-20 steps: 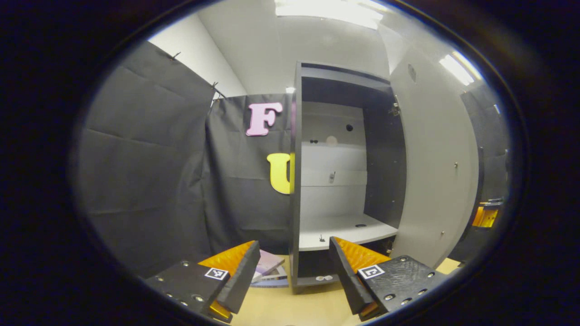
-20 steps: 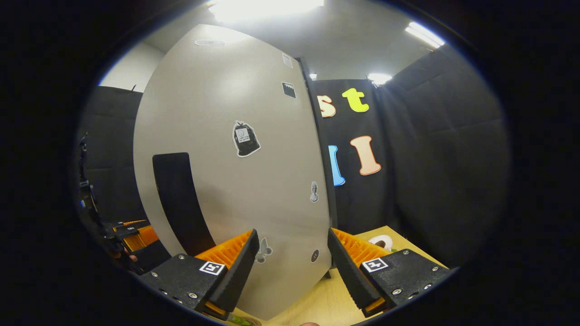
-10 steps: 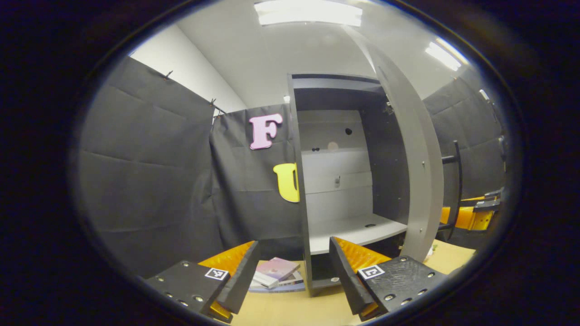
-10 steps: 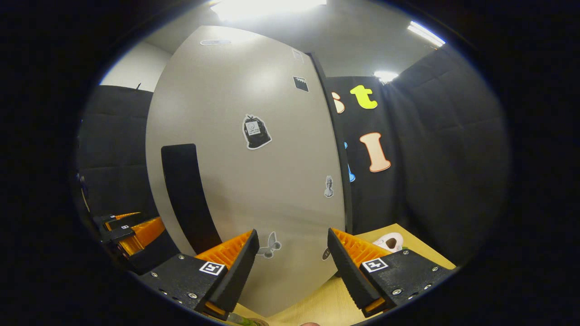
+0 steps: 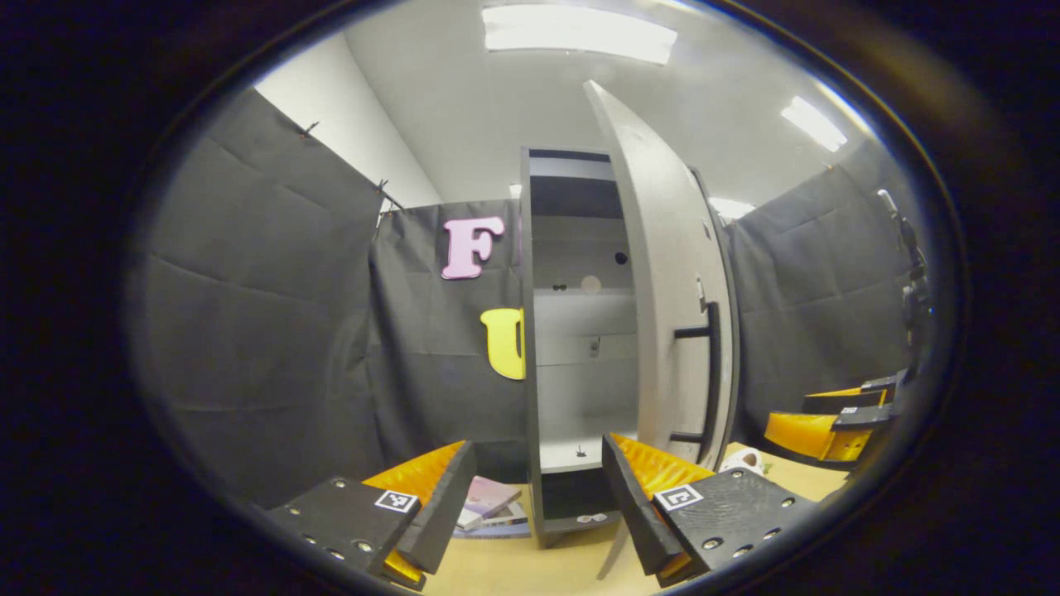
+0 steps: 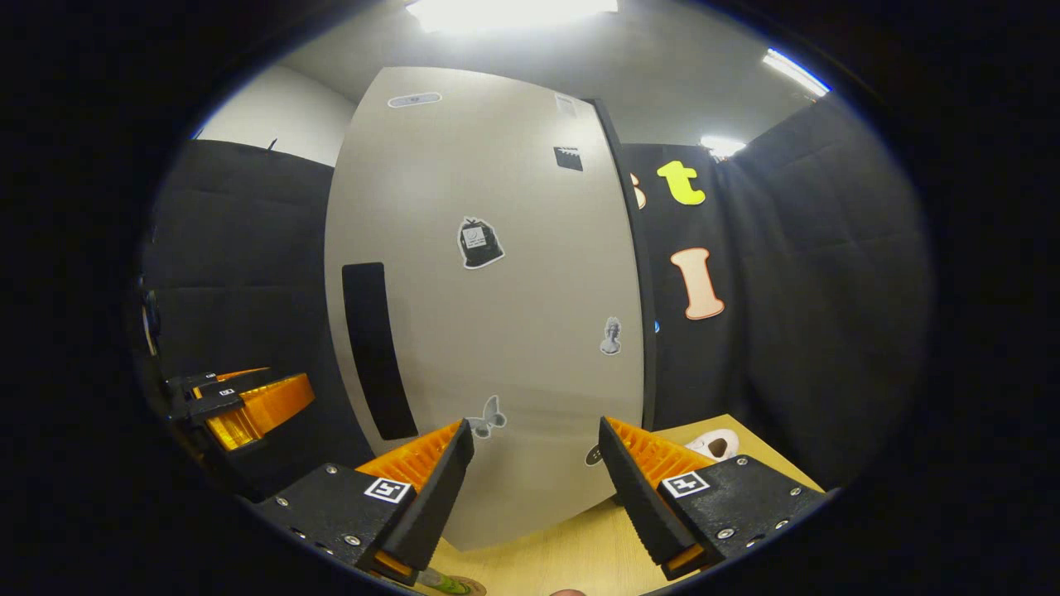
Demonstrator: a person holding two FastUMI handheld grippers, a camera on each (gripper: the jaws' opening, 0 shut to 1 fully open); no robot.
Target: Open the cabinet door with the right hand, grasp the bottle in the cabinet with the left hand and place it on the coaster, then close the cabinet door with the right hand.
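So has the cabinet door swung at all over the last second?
Yes. In the left gripper view the door has swung toward shut, now covering most of the cabinet opening and its inner shelf.

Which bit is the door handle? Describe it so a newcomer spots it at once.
Find the tall dark cabinet standing on the wooden table; its pale grey door hangs partly open. On the door's outer face, near the edge away from the hinge, sits the handle: a long, upright black bar. The stickers near it are small and figured, not long and plain.
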